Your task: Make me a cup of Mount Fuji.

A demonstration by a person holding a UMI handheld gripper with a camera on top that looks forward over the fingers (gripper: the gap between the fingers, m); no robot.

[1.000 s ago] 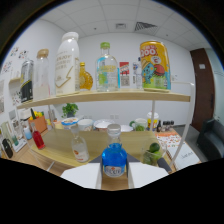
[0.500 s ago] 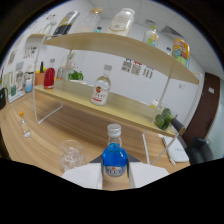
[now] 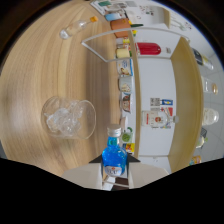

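A small clear bottle of bright blue liquid [image 3: 114,154], capped in silver with a label low on its body, sits clamped between the two pale fingers of the hand-held gripper [image 3: 114,172], which press on it from both sides. The whole view is rolled over, so the wooden tabletop [image 3: 45,65] fills the space to one side of the bottle and the white wall [image 3: 155,75] the other.

Just beside the bottle's neck, on the tabletop, stands a clear glass tumbler filled with ice cubes [image 3: 68,118]; nothing lies between it and the bottle. Well beyond the bottle, near the far end of the tabletop, lies a small clear glass item with an orange tip [image 3: 75,29], too small to identify.

Beyond the bottle's cap runs a wooden two-tier shelf on thin white frame legs [image 3: 182,90]. Along its lower tier a row of small jars and cups [image 3: 124,75] stretches away from the bottle, with a red can [image 3: 148,48] lying further along. A clear bottle with a red-and-white label [image 3: 159,118] sits between the tiers. More bottles crowd the upper tier, too blurred to tell apart.
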